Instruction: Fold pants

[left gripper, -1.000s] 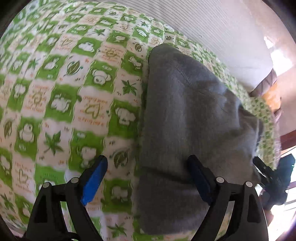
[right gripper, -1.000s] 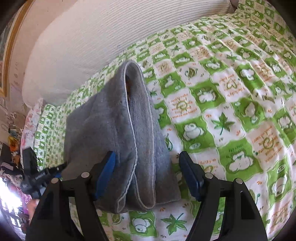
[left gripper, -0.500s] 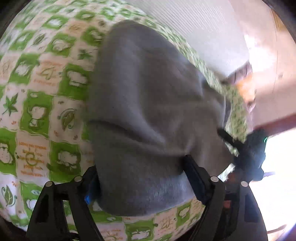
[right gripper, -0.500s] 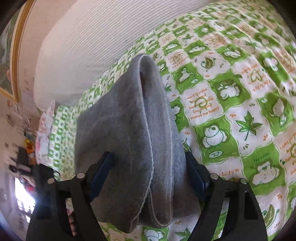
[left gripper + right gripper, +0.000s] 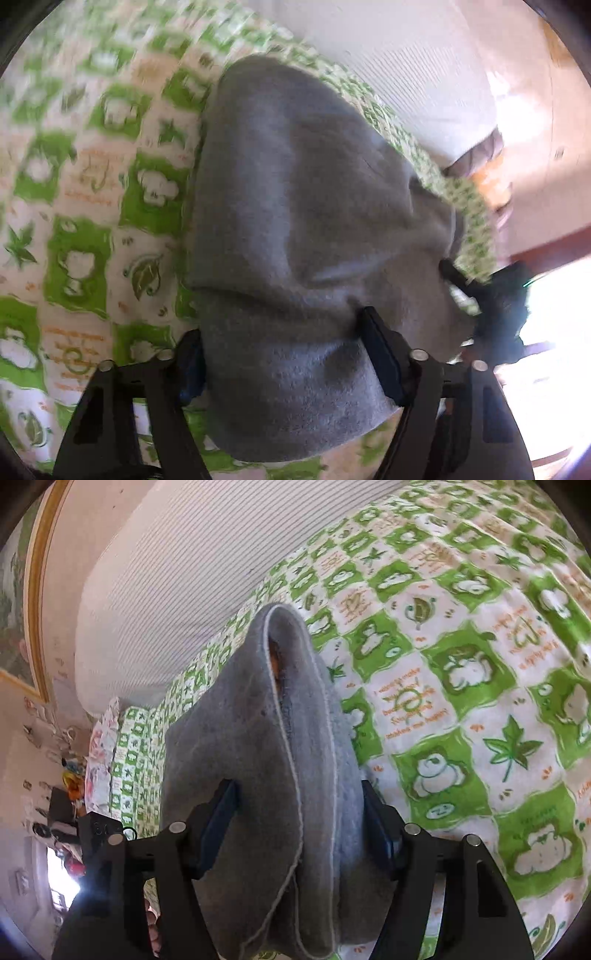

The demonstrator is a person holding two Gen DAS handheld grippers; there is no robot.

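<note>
Grey fleece pants point(image 5: 295, 229), one garment folded into a thick bundle, serve as the landmark and lie on the bed between both pairs of black fingers. Nearest the lens in the left wrist view, the left gripper point(image 5: 280, 354) straddles the near end of the pants; its jaws have just been closing, and both dark blue pads now press into the fleece, which puckers into a crease between them, so this tool grasps the pants. Nearest the lens in the right wrist view, the right gripper point(image 5: 299, 823) straddles the opposite end of the pants point(image 5: 266, 760), where stacked layers show two pale stitched hems; its jaws have likewise just been closing, and both pads sit against the sides of the bundle, gripping it. Each tool has two fingers with silver rivets. Beneath and beside the pants spreads one bedsheet point(image 5: 461, 701), soft cotton checked in green and white squares bearing cartoon animals, maple leaves and orange lettering. Beyond the far end of the pants rests one large pillow point(image 5: 207, 576), rounded, white, finely ribbed with grey stripes. Farther still behind the pants stands a pale wall point(image 5: 62, 620) with one gilt frame edge point(image 5: 35, 590).
</note>
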